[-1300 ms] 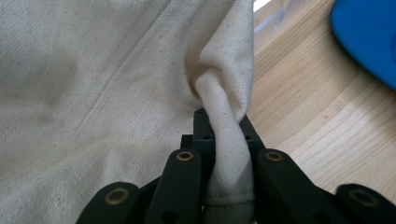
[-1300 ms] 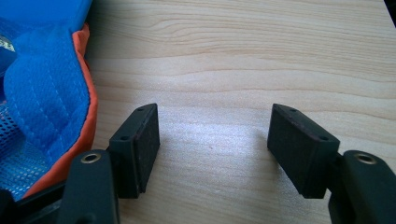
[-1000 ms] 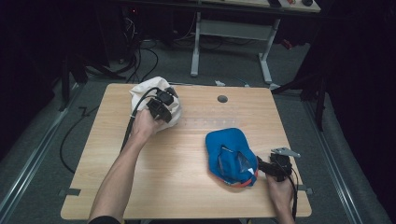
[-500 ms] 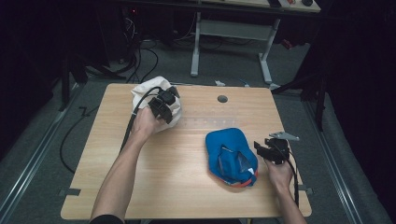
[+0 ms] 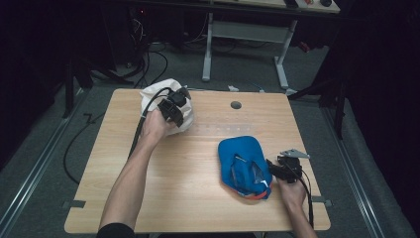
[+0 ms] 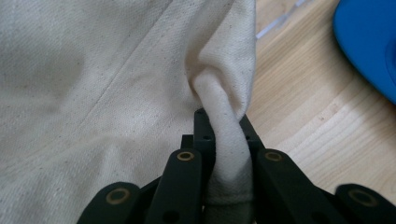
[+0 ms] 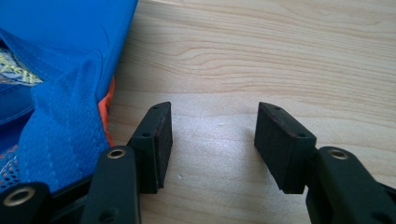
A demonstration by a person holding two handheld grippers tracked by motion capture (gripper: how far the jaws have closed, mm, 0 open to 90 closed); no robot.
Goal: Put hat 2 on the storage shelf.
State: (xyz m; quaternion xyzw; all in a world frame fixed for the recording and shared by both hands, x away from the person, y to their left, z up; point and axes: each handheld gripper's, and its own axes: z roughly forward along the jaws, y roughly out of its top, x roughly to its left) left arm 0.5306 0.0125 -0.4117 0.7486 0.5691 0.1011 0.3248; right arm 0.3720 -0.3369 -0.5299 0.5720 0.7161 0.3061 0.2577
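- High view: wooden table (image 5: 198, 163). Left gripper (image 5: 174, 106) sits at the far left of the table, on top of the cream cloth bag (image 5: 153, 94), which is bunched up at the far-left edge. Cable trails back along the forearm.
- High view: blue cap (image 5: 242, 161) lies right of centre, toward the near edge, orange trim at its near end. Right gripper (image 5: 272, 168) is just at the cap's right side, low over the table; grey plate on top of it. The two hands are well apart.
- Left gripper view: left gripper (image 6: 224, 135) has its jaws pressed together on a rolled fold of the cream cloth bag (image 6: 93, 93) (fold comes up between the jaws, firmly pinched). Bare table (image 6: 303, 116) to the right, blue cap (image 6: 369, 42) at the top right corner.
- Right gripper view: right gripper (image 7: 212, 135) has jaws spread, having just been closing, nothing between them but bare table (image 7: 280, 56). Blue cap (image 7: 60, 70) lies at the left, its fabric and orange edge just beside the left jaw (contact with the jaw: cannot tell).
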